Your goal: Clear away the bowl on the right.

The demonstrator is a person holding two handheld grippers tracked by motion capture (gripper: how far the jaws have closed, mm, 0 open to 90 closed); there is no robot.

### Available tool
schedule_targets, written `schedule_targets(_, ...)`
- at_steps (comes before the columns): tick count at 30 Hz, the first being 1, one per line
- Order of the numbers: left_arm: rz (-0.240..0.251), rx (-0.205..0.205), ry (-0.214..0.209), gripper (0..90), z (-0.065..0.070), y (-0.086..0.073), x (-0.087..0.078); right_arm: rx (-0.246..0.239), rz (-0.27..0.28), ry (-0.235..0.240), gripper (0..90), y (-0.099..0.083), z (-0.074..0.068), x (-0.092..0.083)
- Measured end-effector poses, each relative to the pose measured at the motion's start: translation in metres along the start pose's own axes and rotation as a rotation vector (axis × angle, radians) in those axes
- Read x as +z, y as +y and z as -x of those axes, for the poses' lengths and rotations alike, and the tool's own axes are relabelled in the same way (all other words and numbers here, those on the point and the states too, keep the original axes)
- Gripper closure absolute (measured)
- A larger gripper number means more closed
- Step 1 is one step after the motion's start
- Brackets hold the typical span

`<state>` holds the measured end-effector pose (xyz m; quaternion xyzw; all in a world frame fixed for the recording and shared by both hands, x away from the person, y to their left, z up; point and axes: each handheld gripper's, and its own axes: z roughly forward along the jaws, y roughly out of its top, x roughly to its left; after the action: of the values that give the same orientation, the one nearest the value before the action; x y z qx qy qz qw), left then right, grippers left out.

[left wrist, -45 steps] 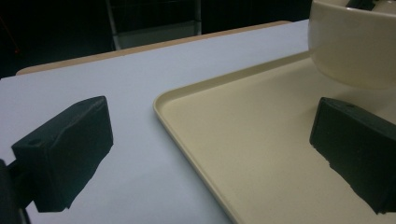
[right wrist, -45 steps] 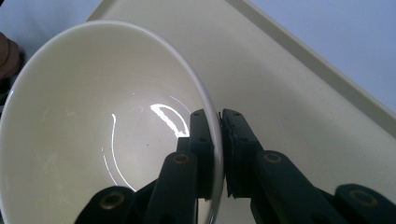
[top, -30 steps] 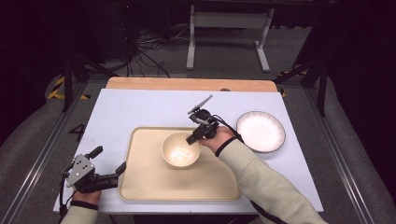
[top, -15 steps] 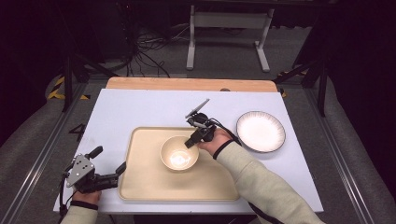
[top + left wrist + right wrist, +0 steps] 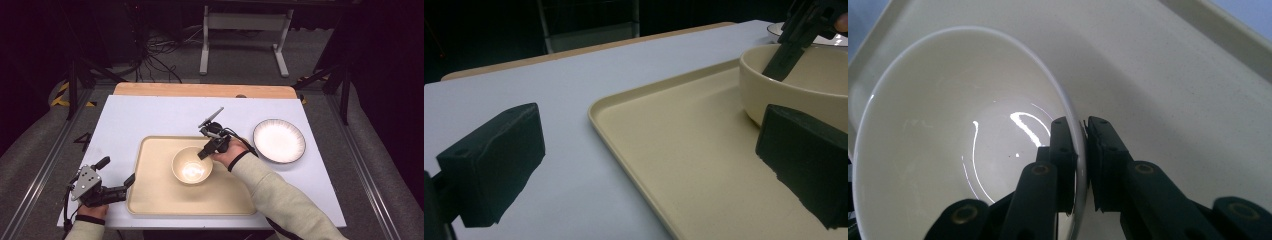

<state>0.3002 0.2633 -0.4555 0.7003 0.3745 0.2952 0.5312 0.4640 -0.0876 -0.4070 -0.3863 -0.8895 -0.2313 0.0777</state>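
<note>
Your left gripper (image 5: 131, 180) lies low at the counter's (image 5: 150, 115) near-left corner, your left hand (image 5: 87, 210) behind it at the near edge, forearm barely past that edge. It points right, toward the tray (image 5: 150, 200), its tips touching or just short of the tray's left rim. Its jaws stand wide apart with nothing between them; in the left gripper view one jaw sits over bare counter (image 5: 549, 100) and the other over the tray (image 5: 684, 150), with the rim running between them. This gripper lies where it lay a second ago.

The tray sits toward the near edge, about the middle of the counter. The bowl (image 5: 192, 165) stands upright on it, a little toward the tray's far edge.

Your right arm reaches in from the near-right corner, sleeve crossing the tray's right part, right hand (image 5: 230, 152) just beyond the bowl's far-right side. The right gripper (image 5: 201, 156) slants down and left onto the bowl's rim. In the right gripper view its jaws are clamped on the bowl (image 5: 948, 125) wall, one inside, one outside, the tray floor (image 5: 1173, 75) beyond. Over the last second the bowl and your right hand have shifted a little toward the tray's right, grip unchanged.

The plate (image 5: 279, 141) lies flat near the counter's right edge, off the tray, apart from your hand.
</note>
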Motion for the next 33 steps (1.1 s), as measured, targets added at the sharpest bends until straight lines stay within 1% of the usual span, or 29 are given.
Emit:
schedule_targets(1, 0.0, 0.0, 0.0, 0.2, 0.0, 0.0, 0.0, 0.002, 0.015, 0.011, 72.2, 0.0, 0.001, -0.002)
schedule_targets(3, 0.0, 0.0, 0.0, 0.2, 0.0, 0.0, 0.0, -0.008, 0.017, 0.003, 67.7, 0.0, 0.001, -0.003)
schedule_targets(4, 0.0, 0.0, 0.0, 0.2, 0.0, 0.0, 0.0, -0.008, 0.017, 0.003, 67.7, 0.0, 0.001, -0.003)
schedule_targets(5, 0.001, -0.001, -0.001, 0.2, 0.0, 0.0, 0.0, -0.005, 0.015, 0.012, 65.9, 0.0, 0.0, -0.004)
schedule_targets(6, 0.0, -0.002, -0.001, 0.2, 0.0, 0.0, 0.001, -0.013, 0.018, -0.004, 59.6, 0.0, -0.001, -0.004)
schedule_targets(7, -0.002, -0.004, -0.001, 0.2, 0.0, 0.0, 0.001, -0.01, 0.024, -0.009, 58.2, -0.001, -0.003, -0.005)
schedule_targets(8, -0.004, -0.005, 0.0, 0.2, 0.0, 0.0, 0.001, -0.027, 0.025, -0.018, 56.7, -0.001, -0.003, -0.006)
schedule_targets(11, -0.003, -0.005, -0.001, 0.2, -0.001, 0.0, 0.001, -0.033, 0.038, -0.038, 54.0, -0.002, -0.007, -0.011)
schedule_targets(12, -0.004, -0.004, -0.001, 0.2, -0.001, 0.0, 0.001, -0.033, 0.038, -0.038, 54.0, -0.002, -0.007, -0.011)
schedule_targets(13, -0.001, -0.003, -0.003, 0.2, 0.0, 0.0, 0.001, -0.045, 0.046, -0.047, 51.6, -0.003, -0.009, -0.017)
schedule_targets(14, -0.002, -0.003, -0.003, 0.2, -0.001, 0.0, 0.001, -0.041, 0.057, -0.053, 50.1, -0.004, -0.011, -0.019)
schedule_targets(16, -0.003, -0.003, -0.001, 0.2, -0.001, 0.0, 0.001, -0.061, 0.077, -0.067, 46.2, -0.006, -0.013, -0.024)
schedule_targets(17, -0.003, -0.003, -0.001, 0.2, -0.001, 0.0, 0.001, -0.061, 0.077, -0.067, 46.2, -0.006, -0.013, -0.024)
schedule_targets(18, -0.001, -0.004, -0.002, 0.2, 0.0, 0.0, 0.001, -0.075, 0.111, -0.077, 39.8, -0.008, -0.016, -0.03)
schedule_targets(20, 0.002, -0.002, 0.0, 0.2, 0.0, 0.0, 0.001, -0.088, 0.133, -0.086, 35.7, -0.01, -0.018, -0.034)
schedule_targets(21, 0.002, -0.002, 0.0, 0.2, 0.0, 0.0, 0.001, -0.088, 0.133, -0.086, 35.7, -0.01, -0.018, -0.034)
schedule_targets(22, -0.001, -0.002, 0.0, 0.2, 0.0, 0.0, 0.0, -0.108, 0.166, -0.108, 32.4, -0.013, -0.02, -0.039)
schedule_targets(23, -0.001, -0.001, 0.0, 0.2, 0.0, 0.0, 0.001, -0.12, 0.182, -0.1, 32.2, -0.015, -0.021, -0.041)
schedule_targets(24, -0.001, -0.001, 0.0, 0.2, 0.0, 0.0, 0.001, -0.12, 0.182, -0.1, 32.2, -0.015, -0.021, -0.041)
schedule_targets(26, -0.002, -0.001, 0.0, 0.2, 0.0, 0.0, 0.001, -0.142, 0.22, -0.11, 30.5, -0.02, -0.022, -0.045)
schedule_targets(27, -0.002, 0.0, 0.0, 0.2, 0.0, 0.0, 0.001, -0.159, 0.259, -0.098, 29.0, -0.025, -0.023, -0.049)
schedule_targets(28, -0.002, 0.0, 0.0, 0.2, 0.0, 0.0, 0.001, -0.163, 0.272, -0.092, 27.5, -0.026, -0.023, -0.051)
schedule_targets(29, -0.003, -0.001, 0.0, 0.2, 0.0, 0.0, 0.001, -0.169, 0.299, -0.069, 24.5, -0.029, -0.022, -0.055)
schedule_targets(31, -0.001, -0.001, 0.001, 0.2, 0.0, 0.0, 0.001, -0.159, 0.331, -0.032, 20.7, -0.033, -0.021, -0.059)
schedule_targets(32, -0.001, 0.0, 0.0, 0.2, 0.0, 0.0, 0.001, -0.159, 0.331, -0.032, 20.7, -0.033, -0.021, -0.059)
schedule_targets(33, -0.003, 0.001, 0.001, 0.2, 0.0, 0.0, 0.001, -0.164, 0.362, -0.017, 17.5, -0.038, -0.02, -0.064)
